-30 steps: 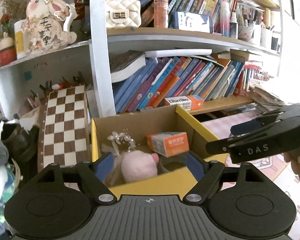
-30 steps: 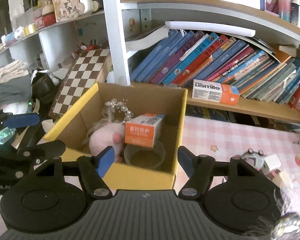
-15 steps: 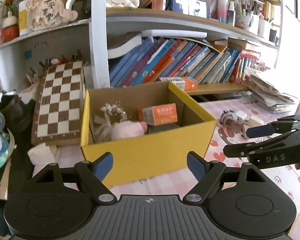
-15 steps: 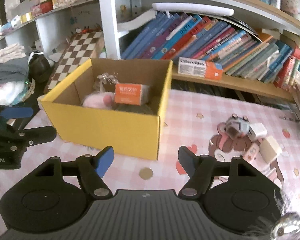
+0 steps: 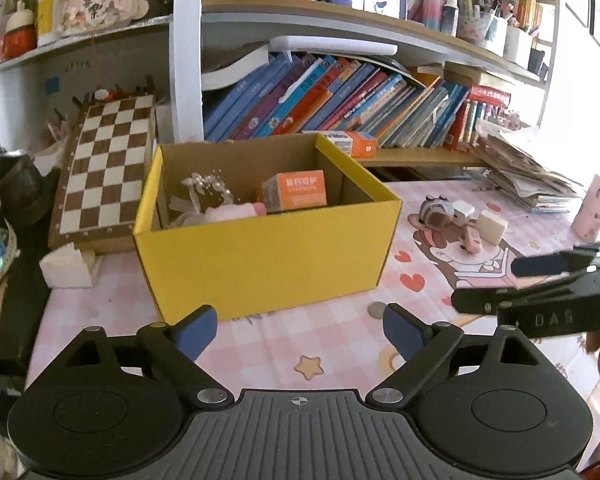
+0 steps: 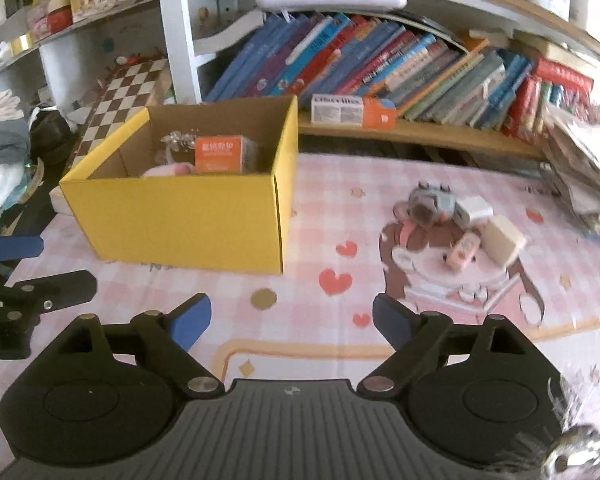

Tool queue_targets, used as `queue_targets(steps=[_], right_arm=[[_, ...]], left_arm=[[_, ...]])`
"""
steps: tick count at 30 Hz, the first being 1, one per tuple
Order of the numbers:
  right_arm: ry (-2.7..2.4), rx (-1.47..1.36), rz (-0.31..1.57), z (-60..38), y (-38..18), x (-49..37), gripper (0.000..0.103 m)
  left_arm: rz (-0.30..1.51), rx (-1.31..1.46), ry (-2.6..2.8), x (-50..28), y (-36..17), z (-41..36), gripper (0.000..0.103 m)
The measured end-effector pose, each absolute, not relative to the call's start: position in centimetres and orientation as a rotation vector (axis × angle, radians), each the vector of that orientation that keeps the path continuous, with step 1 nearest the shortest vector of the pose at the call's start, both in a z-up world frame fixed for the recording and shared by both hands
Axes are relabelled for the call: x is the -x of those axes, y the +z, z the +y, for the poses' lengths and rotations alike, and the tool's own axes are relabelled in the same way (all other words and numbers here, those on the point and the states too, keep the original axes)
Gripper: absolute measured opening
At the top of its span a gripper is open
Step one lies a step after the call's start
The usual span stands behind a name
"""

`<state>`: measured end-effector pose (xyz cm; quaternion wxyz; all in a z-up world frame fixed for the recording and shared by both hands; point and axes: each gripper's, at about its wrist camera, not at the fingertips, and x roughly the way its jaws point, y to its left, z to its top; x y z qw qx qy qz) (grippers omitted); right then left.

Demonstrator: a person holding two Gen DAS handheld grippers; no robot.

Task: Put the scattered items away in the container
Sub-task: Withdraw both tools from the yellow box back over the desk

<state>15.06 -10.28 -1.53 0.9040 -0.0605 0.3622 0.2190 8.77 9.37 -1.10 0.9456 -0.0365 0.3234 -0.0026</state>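
Note:
A yellow cardboard box (image 5: 260, 256) (image 6: 188, 216) stands on the pink checked tablecloth. It holds an orange carton (image 5: 296, 192) (image 6: 216, 154), a pink plush (image 5: 228, 213) and a beaded ornament (image 5: 204, 186). Several small items lie to its right: a grey toy (image 6: 430, 204) (image 5: 436, 212), a white charger (image 6: 474, 208), a cream block (image 6: 504, 240) (image 5: 492, 226) and a pink piece (image 6: 464, 254). A coin (image 6: 263, 298) (image 5: 377, 309) lies in front of the box. My left gripper (image 5: 298, 332) and right gripper (image 6: 290, 322) are open and empty, short of the box.
A chessboard (image 5: 108, 164) leans left of the box, with a tissue wad (image 5: 66, 266) below it. Bookshelves with slanted books (image 6: 380, 64) run behind. A paper stack (image 5: 528, 176) lies far right, beside a pink cup (image 5: 594, 212).
Both grippers have drawn back and away from the box, which now looks smaller. The right view has swung right, showing the scattered items. Both stay open.

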Motion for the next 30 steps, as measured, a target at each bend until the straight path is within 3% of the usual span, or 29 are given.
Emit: queue_targets(steps=[30], right_arm=[[0.512, 0.193, 0.752, -13.0, -2.3, -15.2, 0.095]], left_arm=[[0.686, 0.081, 0.064, -8.8, -1.1, 5.0, 0.095]])
